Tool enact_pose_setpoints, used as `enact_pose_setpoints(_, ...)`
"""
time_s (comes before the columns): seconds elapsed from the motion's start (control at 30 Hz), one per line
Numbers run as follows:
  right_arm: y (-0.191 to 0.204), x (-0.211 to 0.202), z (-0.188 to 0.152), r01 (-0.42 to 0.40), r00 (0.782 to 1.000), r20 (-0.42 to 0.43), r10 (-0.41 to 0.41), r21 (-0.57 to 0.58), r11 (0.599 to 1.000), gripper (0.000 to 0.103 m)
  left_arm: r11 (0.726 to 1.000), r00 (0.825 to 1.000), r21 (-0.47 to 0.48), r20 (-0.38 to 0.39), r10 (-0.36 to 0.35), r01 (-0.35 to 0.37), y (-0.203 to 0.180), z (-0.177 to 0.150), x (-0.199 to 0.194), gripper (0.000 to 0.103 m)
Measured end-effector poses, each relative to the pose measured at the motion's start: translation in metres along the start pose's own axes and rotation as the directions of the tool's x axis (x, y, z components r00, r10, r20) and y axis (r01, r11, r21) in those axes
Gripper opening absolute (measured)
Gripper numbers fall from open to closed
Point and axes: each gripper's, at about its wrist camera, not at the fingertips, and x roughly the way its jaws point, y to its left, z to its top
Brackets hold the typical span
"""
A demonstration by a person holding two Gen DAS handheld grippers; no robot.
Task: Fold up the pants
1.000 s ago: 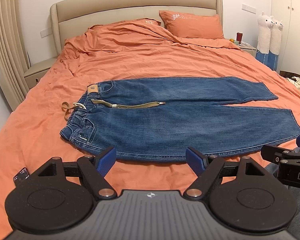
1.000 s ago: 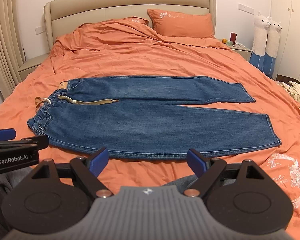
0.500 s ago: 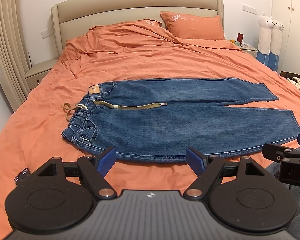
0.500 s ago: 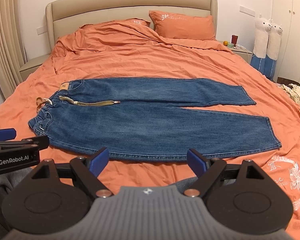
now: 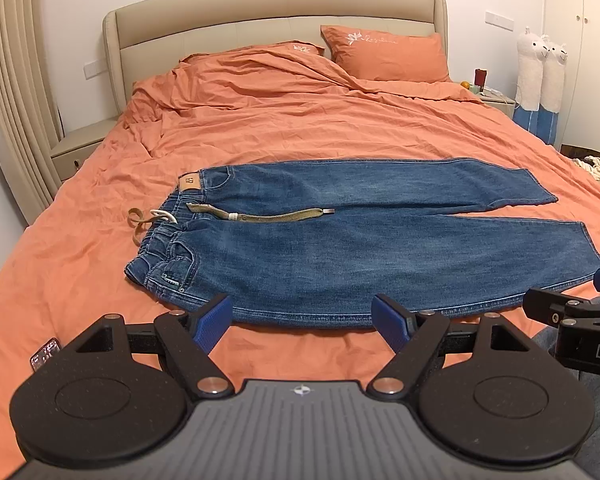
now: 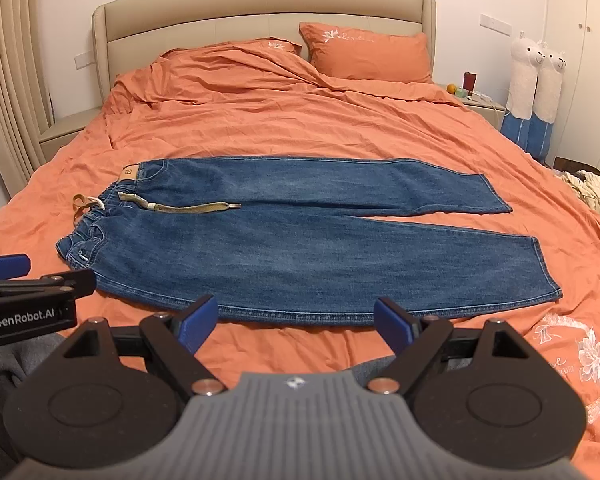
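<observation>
The left gripper [image 5: 302, 318] is hovering with its blue-padded fingers [image 5: 212, 322] spread wide, holding nothing. The jeans [image 5: 360, 240] are lying flat on the bed [image 5: 300, 128] just ahead of it, waistband ahead and to its left, both legs stretching off to its right. A drawstring [image 5: 276, 215] is lying across the denim ahead of it, beyond the near leg. The near hem edge is sitting just past the fingertips, not touching them.

The right gripper [image 6: 296, 318] is also gaping wide and empty, the jeans [image 6: 300, 248] just ahead of it, cuffs ahead and to its right. The left gripper is showing at its left edge, beside the waistband corner. A pillow [image 6: 370, 56] is resting far ahead, against the headboard [image 6: 260, 4].
</observation>
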Motion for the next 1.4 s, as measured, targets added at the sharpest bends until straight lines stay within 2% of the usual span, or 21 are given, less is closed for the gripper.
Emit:
enact_pose_setpoints(1.13,0.001,0.006,-0.001,-0.008,1.000,-0.016,0.008,0.012,1.000,0.082,1.000,1.000,-0.002,-0.004,0.000,0.000,0.000,0.000,-0.001,0.093)
enact_pose_setpoints(1.4,-0.008,0.014,-0.001,-0.028,1.000,-0.012,0.029,0.023,0.999,0.082,1.000,0.999,0.007,-0.039,0.005,-0.005,0.008,-0.004,0.010,0.093)
